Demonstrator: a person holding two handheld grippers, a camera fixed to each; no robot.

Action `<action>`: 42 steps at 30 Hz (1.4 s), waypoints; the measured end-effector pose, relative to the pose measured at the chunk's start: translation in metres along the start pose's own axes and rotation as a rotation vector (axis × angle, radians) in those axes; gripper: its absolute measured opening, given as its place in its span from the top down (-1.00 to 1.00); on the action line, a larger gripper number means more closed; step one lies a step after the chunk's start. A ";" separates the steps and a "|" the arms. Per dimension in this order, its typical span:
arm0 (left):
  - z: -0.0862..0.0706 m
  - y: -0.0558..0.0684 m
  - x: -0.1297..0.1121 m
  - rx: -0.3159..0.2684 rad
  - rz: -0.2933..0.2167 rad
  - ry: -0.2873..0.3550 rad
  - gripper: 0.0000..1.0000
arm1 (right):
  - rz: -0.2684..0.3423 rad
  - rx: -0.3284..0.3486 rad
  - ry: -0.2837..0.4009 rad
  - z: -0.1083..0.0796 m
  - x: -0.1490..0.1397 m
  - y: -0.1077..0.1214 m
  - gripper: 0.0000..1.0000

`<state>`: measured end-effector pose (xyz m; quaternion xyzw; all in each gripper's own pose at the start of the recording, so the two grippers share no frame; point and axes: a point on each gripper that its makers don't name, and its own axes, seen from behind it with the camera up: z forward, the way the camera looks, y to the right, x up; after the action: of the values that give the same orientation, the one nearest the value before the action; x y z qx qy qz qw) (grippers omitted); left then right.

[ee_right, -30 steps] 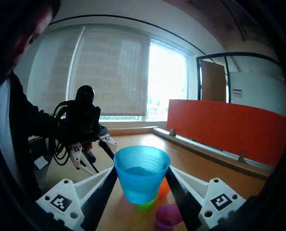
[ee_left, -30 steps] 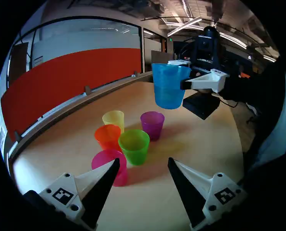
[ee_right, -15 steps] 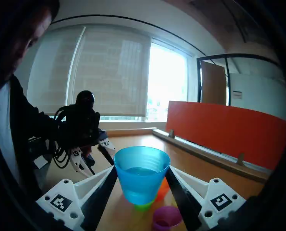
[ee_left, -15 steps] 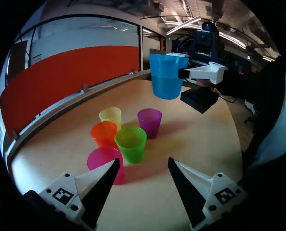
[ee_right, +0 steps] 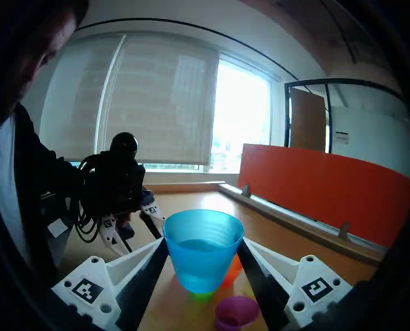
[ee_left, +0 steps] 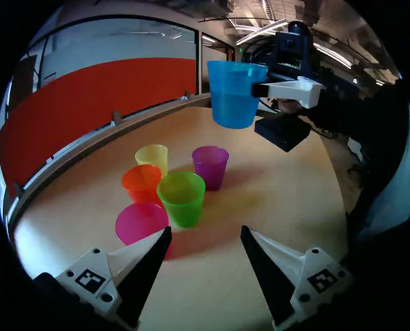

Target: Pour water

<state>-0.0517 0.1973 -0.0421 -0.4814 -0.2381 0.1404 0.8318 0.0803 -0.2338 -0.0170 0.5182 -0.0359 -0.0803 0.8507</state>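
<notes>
Five cups are standing in a tight cluster on the desk [ee_left: 293, 187], nearer its edge along the orange partition [ee_left: 95, 94] than the opposite edge: a yellow cup [ee_left: 151, 158], an orange cup [ee_left: 141, 183], a green cup [ee_left: 181, 197], a purple cup [ee_left: 210, 166] and a pink cup [ee_left: 141, 222]. The pink one is sitting closest to the left tool [ee_left: 205, 234], whose fingers are spreading wide apart and gripping nothing, with the near part of the desk showing between them.

The left gripper view is also showing the blue cup [ee_left: 233, 94] from the side, hanging upright in the air beyond the purple cup toward the desk's far edge. A black box [ee_left: 282, 131] is resting on the desk just behind it.

The right gripper view is giving what that angle cannot. The right tool [ee_right: 203, 242] is pinching the blue cup between both fingers, and the camera is looking down into the cup's mouth, where water [ee_right: 201, 246] is filling roughly the lower half. Slivers of the green, orange and purple cups are peeking out beneath it. Farther off, the left tool is hanging spread above the desk, held by a person in a dark sleeve [ee_right: 45, 176], in front of a bright window with blinds [ee_right: 161, 110].
</notes>
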 end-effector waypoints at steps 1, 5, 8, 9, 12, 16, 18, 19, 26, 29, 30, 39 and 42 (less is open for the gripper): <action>0.001 0.000 -0.001 -0.001 -0.001 -0.002 -0.86 | -0.001 0.000 -0.001 0.000 0.000 0.000 -0.78; 0.006 0.000 -0.005 -0.003 -0.004 -0.010 -0.86 | -0.001 -0.001 -0.004 0.000 -0.002 0.001 -0.78; 0.010 -0.002 -0.006 -0.001 -0.004 -0.013 -0.86 | 0.000 -0.001 -0.007 -0.001 -0.003 0.002 -0.78; 0.012 -0.002 -0.007 0.000 -0.004 -0.014 -0.86 | 0.000 -0.001 -0.008 -0.001 -0.003 0.002 -0.78; 0.015 -0.004 -0.008 0.000 -0.005 -0.016 -0.86 | -0.001 -0.002 -0.010 -0.001 -0.004 0.003 -0.78; 0.018 -0.007 -0.008 0.003 -0.009 -0.014 -0.86 | -0.001 -0.003 -0.011 -0.003 -0.004 0.004 -0.78; 0.020 -0.008 -0.008 0.005 -0.011 -0.012 -0.86 | -0.002 -0.004 -0.013 -0.003 -0.004 0.005 -0.78; 0.021 -0.009 -0.008 0.007 -0.011 -0.012 -0.86 | -0.003 -0.005 -0.014 -0.003 -0.004 0.005 -0.78; 0.028 -0.015 -0.006 0.018 -0.009 -0.010 -0.86 | -0.006 -0.006 -0.017 -0.006 -0.004 0.007 -0.78; 0.031 -0.017 -0.004 0.021 -0.007 -0.009 -0.86 | -0.007 -0.008 -0.018 -0.007 -0.004 0.008 -0.78; 0.032 -0.018 -0.004 0.022 -0.007 -0.009 -0.86 | -0.007 -0.009 -0.019 -0.008 -0.004 0.008 -0.78; 0.040 -0.023 -0.001 0.022 0.001 -0.019 -0.86 | -0.007 -0.017 -0.023 -0.014 -0.006 0.013 -0.78; 0.043 -0.024 0.002 0.019 0.004 -0.019 -0.86 | -0.008 -0.020 -0.026 -0.015 -0.007 0.014 -0.78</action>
<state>-0.0732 0.2179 -0.0020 -0.4726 -0.2433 0.1490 0.8338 0.0772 -0.2130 -0.0115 0.5088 -0.0441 -0.0905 0.8550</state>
